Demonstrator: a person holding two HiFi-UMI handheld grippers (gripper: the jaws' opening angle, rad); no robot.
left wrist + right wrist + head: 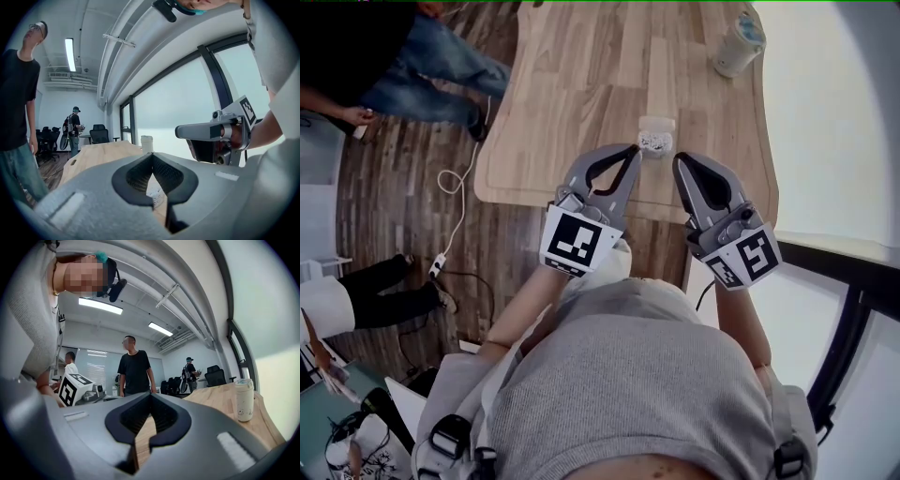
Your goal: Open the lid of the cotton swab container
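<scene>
A pale wooden table (581, 94) with rounded corners fills the upper middle of the head view. The small cotton swab container (656, 142) sits near its lower edge. A white lidded cup (739, 42) stands upright at the upper right, well apart.

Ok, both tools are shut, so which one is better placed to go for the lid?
Left, probably: the left tool points at the cotton swab container, which shows behind its shut jaws in its own view; the right tool looks past it at table wood.
</scene>
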